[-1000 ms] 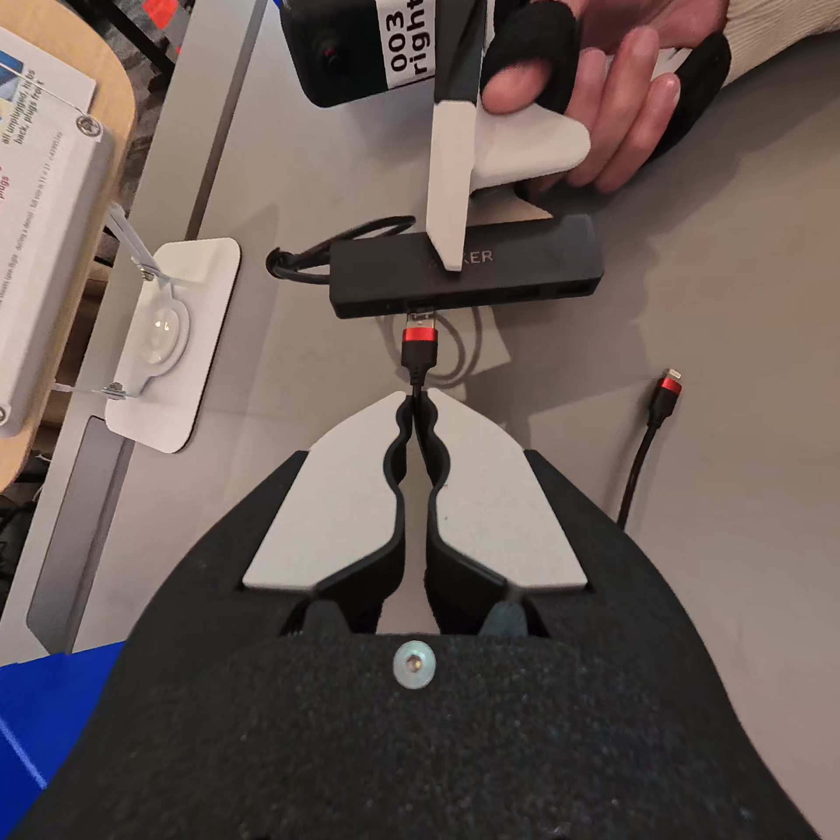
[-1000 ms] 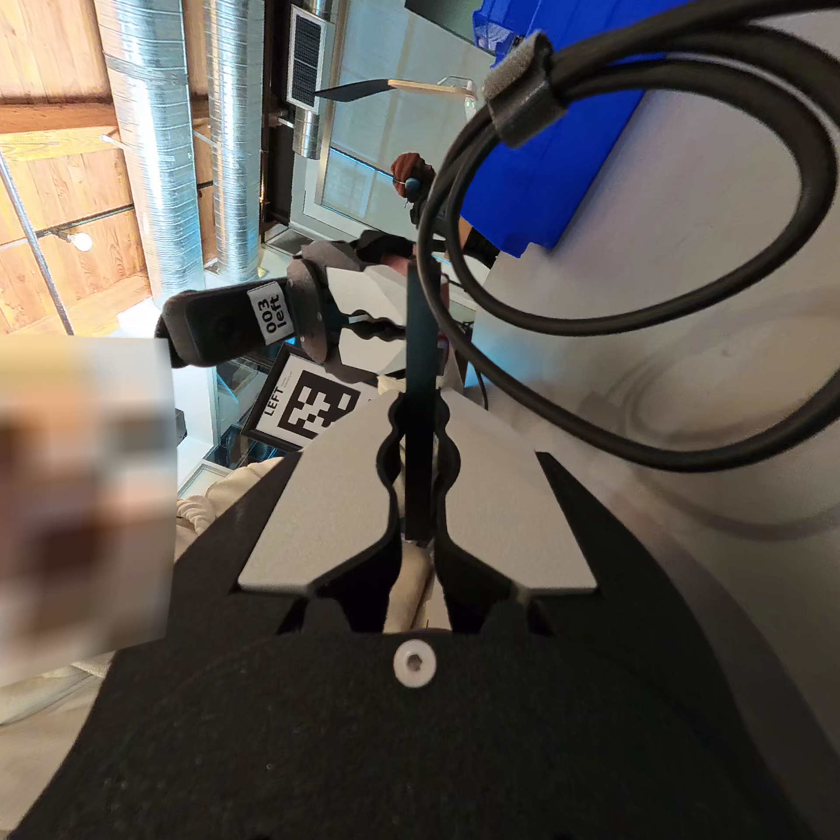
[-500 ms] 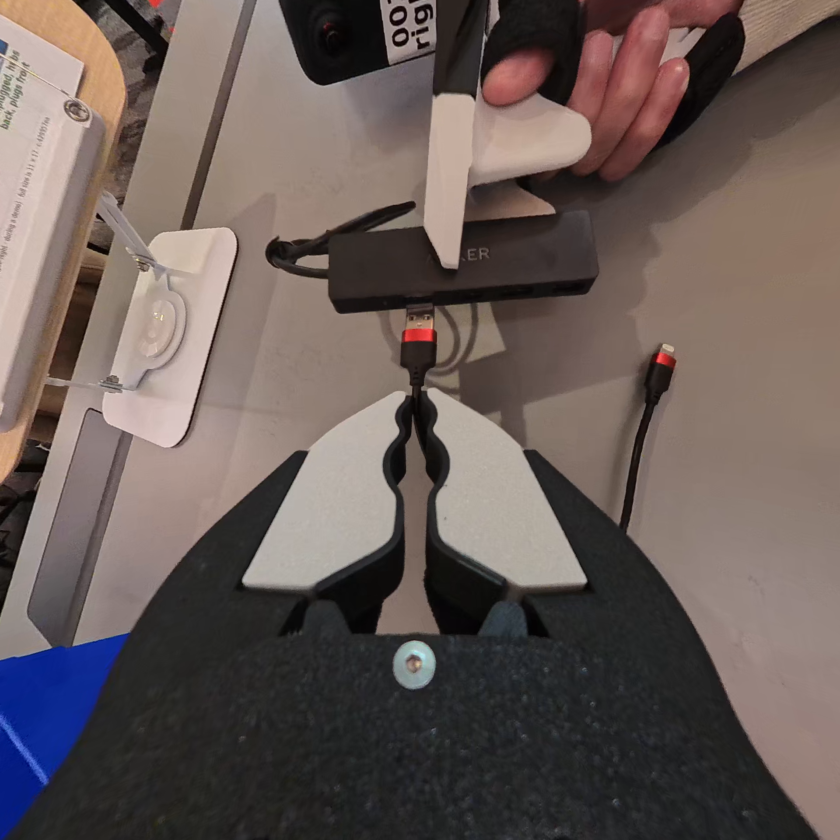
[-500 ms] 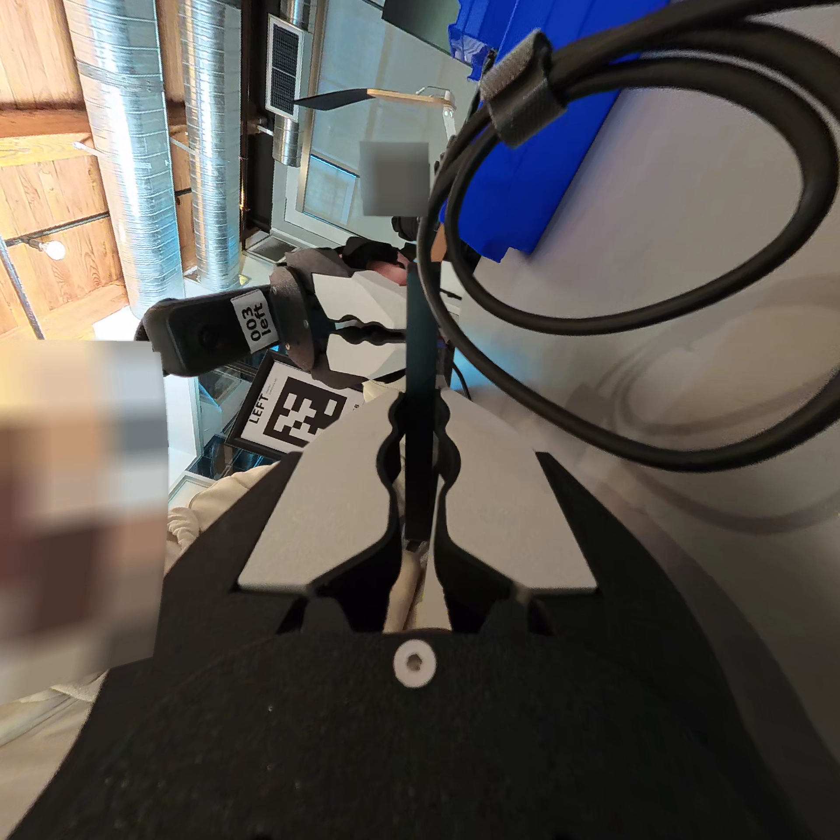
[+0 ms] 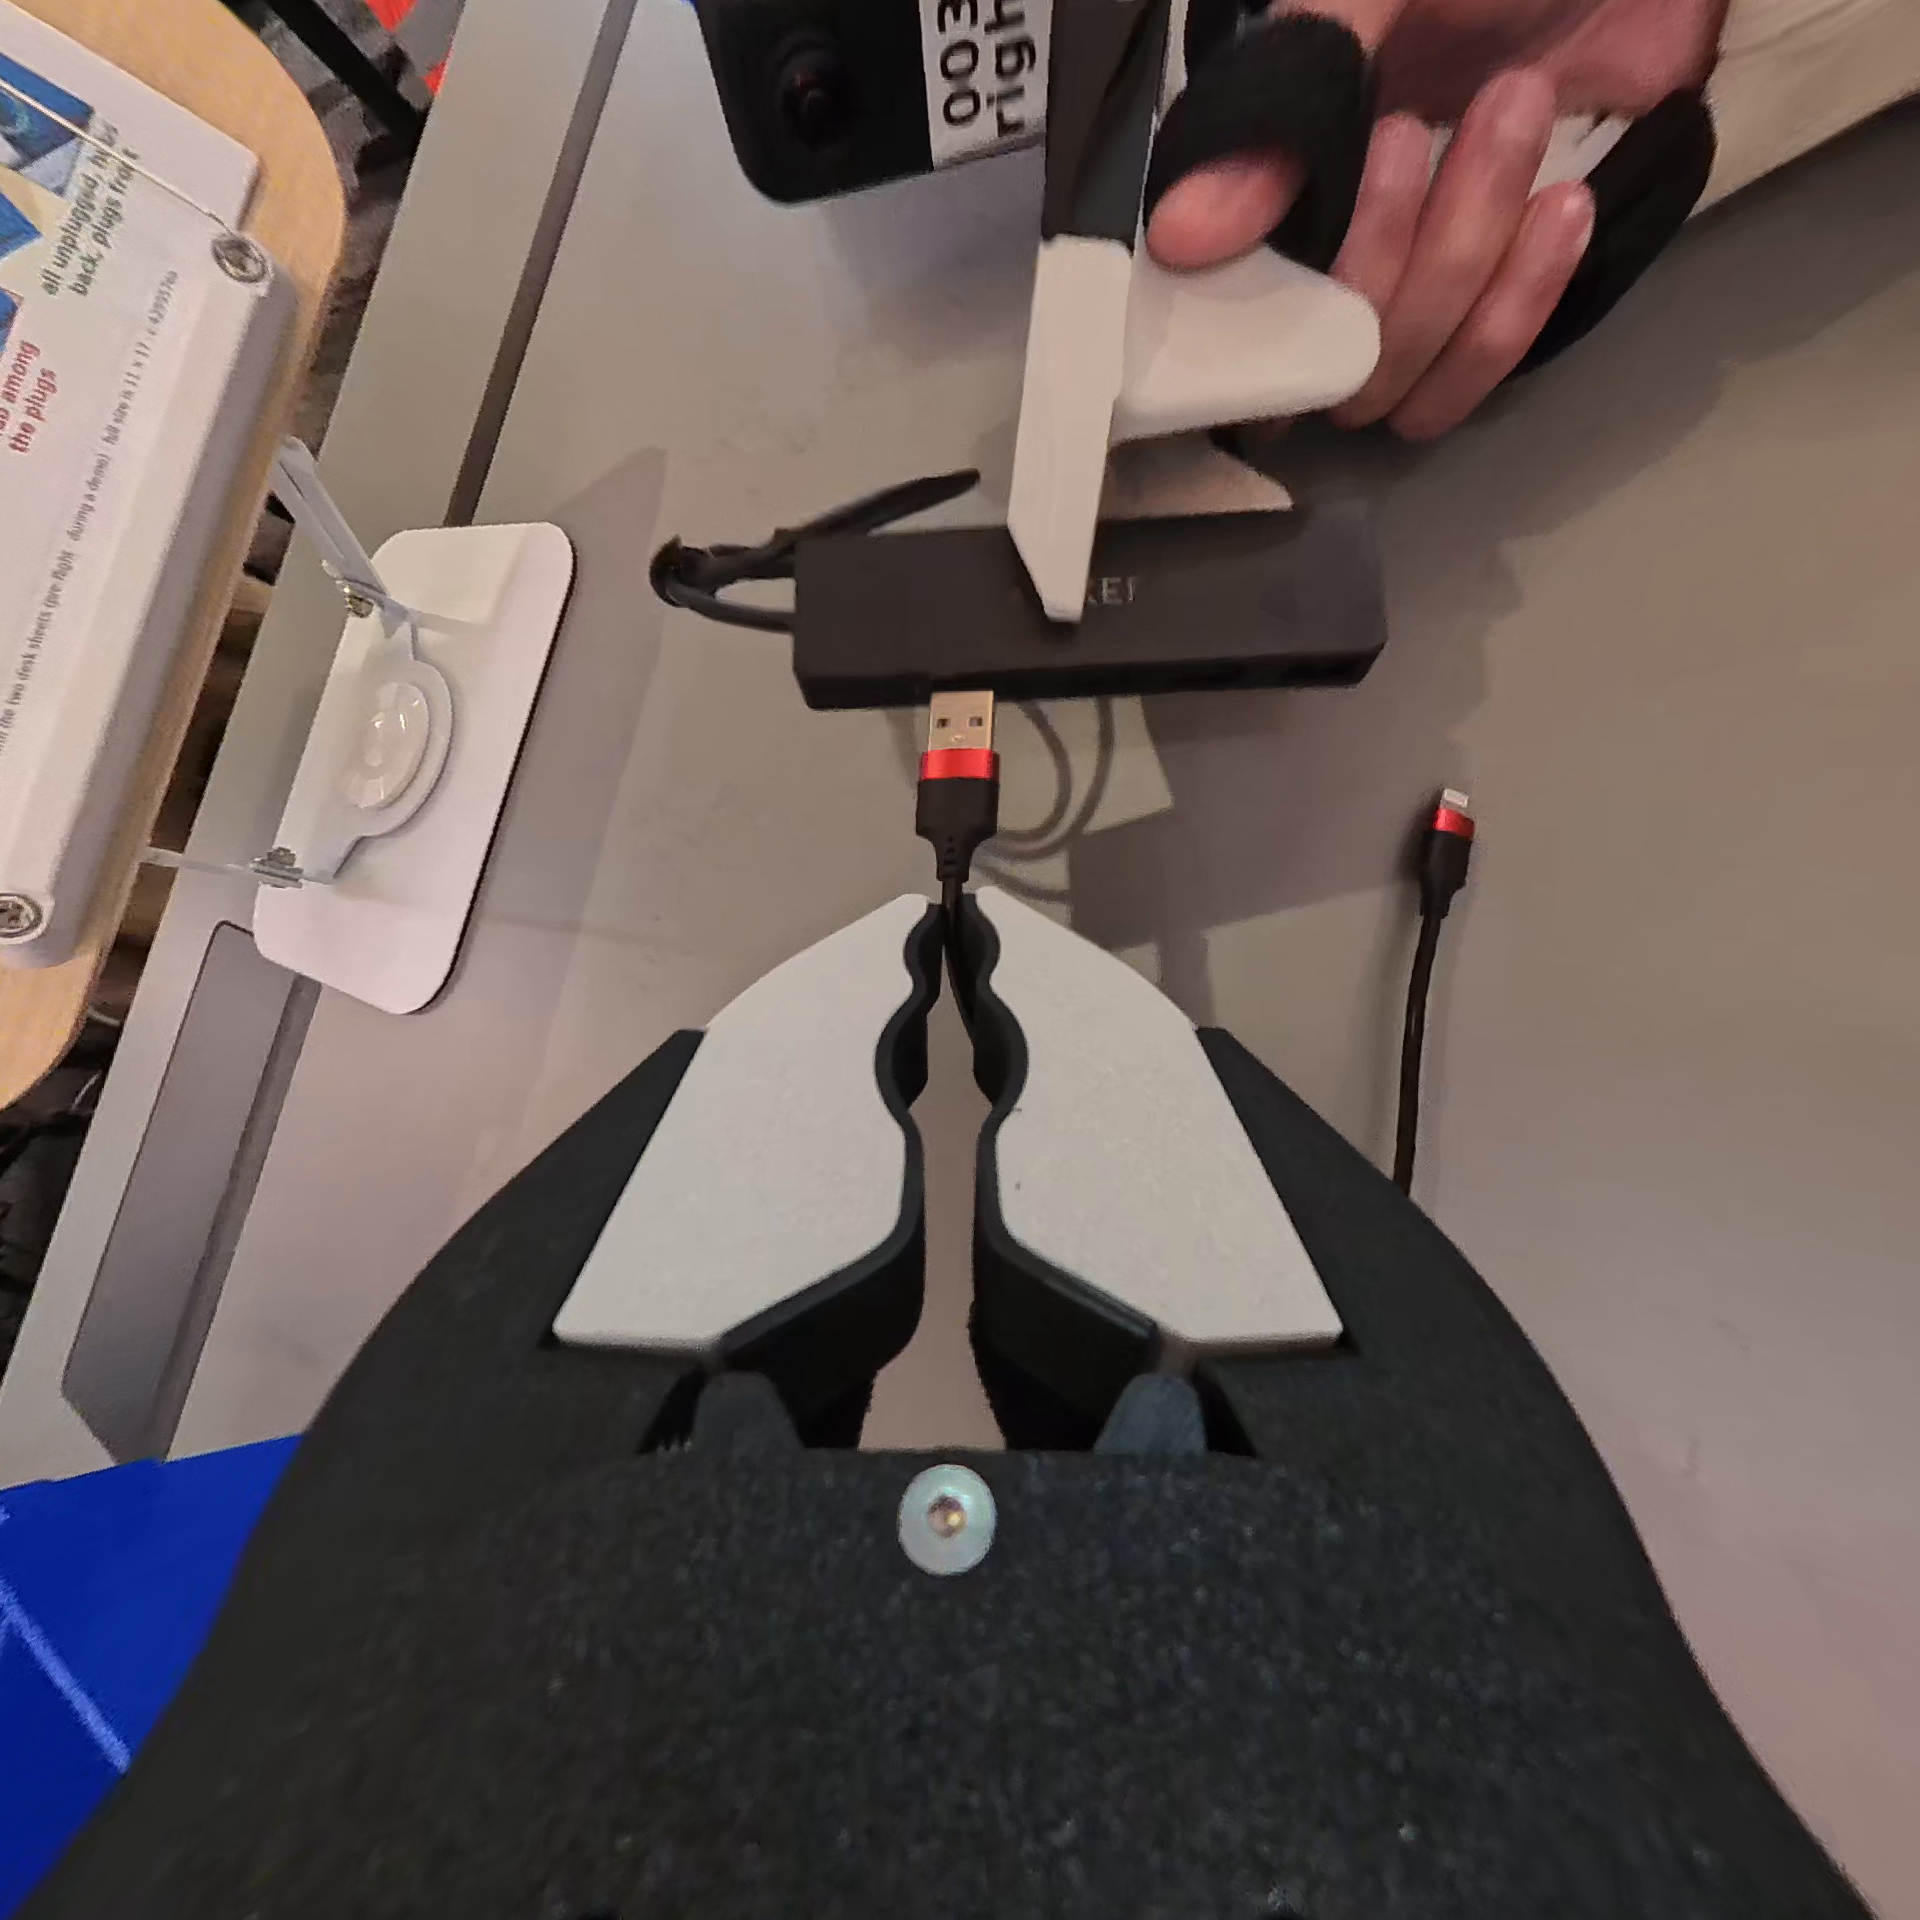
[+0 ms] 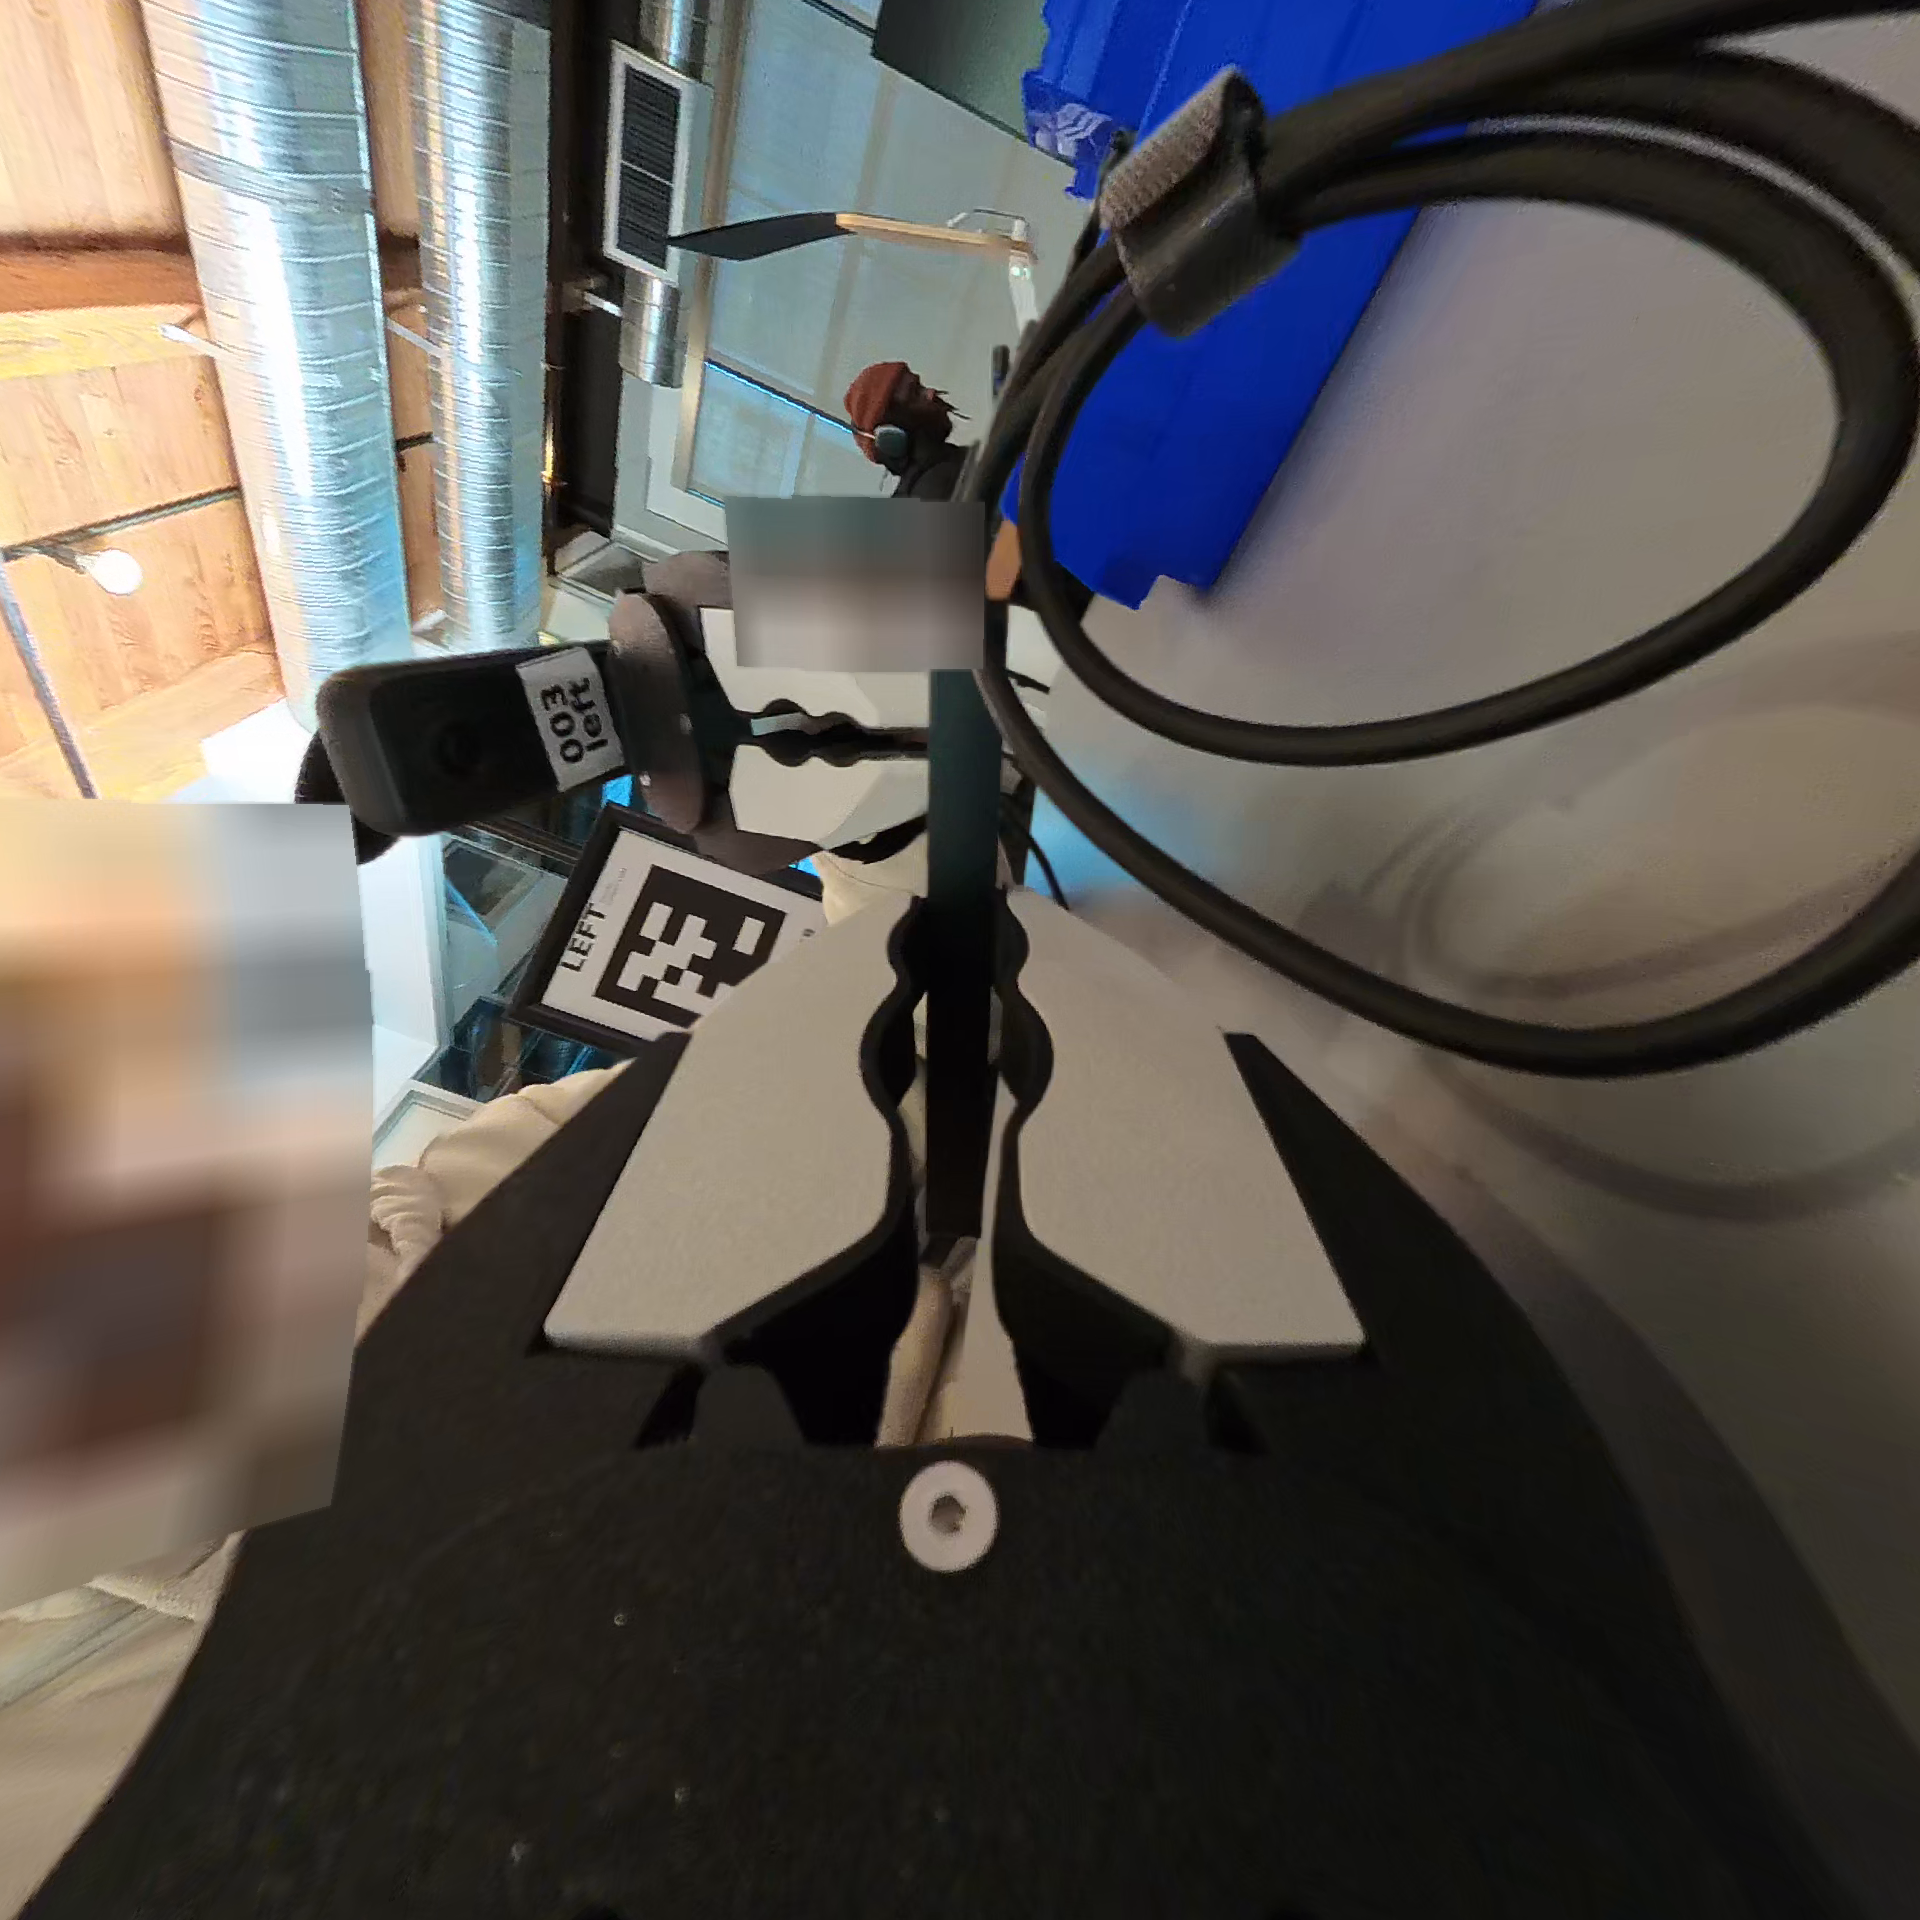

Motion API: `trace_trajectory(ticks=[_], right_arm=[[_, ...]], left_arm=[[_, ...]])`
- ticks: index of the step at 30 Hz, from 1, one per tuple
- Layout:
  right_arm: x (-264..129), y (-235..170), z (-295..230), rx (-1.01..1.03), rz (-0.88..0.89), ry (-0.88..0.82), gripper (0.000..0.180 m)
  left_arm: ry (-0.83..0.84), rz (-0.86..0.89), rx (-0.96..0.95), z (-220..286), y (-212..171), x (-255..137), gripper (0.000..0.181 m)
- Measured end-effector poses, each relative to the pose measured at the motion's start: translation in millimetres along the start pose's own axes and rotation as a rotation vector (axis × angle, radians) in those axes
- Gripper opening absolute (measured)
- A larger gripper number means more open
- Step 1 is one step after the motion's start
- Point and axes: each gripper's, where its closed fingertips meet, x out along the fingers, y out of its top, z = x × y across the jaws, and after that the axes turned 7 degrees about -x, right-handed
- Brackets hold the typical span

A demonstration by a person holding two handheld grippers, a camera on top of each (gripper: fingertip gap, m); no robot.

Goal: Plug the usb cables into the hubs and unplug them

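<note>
In our left hand-held gripper (image 5: pixel 951 909) we have the thin black USB cable (image 5: pixel 951 883) pinched between the two grey fingertips, which are clenched on it just behind its plug. The red-collared silver USB plug (image 5: pixel 958 743) sticks out straight ahead of those tips, and its metal end sits right at the near edge of the flat black rectangular USB hub (image 5: pixel 1226 634); we cannot tell whether it touches the port, but most of the metal shell is bare. The hub lies crosswise in front of the left hand-held gripper on the grey bench (image 5: pixel 1662 831). Our right hand-held gripper (image 6: pixel 956 935) comes in from the far side, and in its own view the jaws are closed on the hub's thin dark edge (image 6: pixel 956 1039), which runs up between the fingers. Seen from the left wrist, one white finger (image 5: pixel 1070 436) of the right hand-held gripper stands down on top of the hub, with a person's hand (image 5: pixel 1455 208) in a black strap behind it. To the right of the left hand-held gripper, well apart from the hub, the cable's other small red-collared plug (image 5: pixel 1449 831) lies on the bench. To the left, a white plate with a clear dome (image 5: pixel 405 748) rests near the bench edge.
</note>
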Motion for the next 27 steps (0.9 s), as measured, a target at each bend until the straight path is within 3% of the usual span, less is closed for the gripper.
trace_trajectory(ticks=[27], right_arm=[[0.0, -3.1, 3.4, 0.015, -0.013, -0.015, 0.011]], left_arm=[[-0.006, -0.012, -0.004, 6.7, -0.1, 5.2, 0.002]])
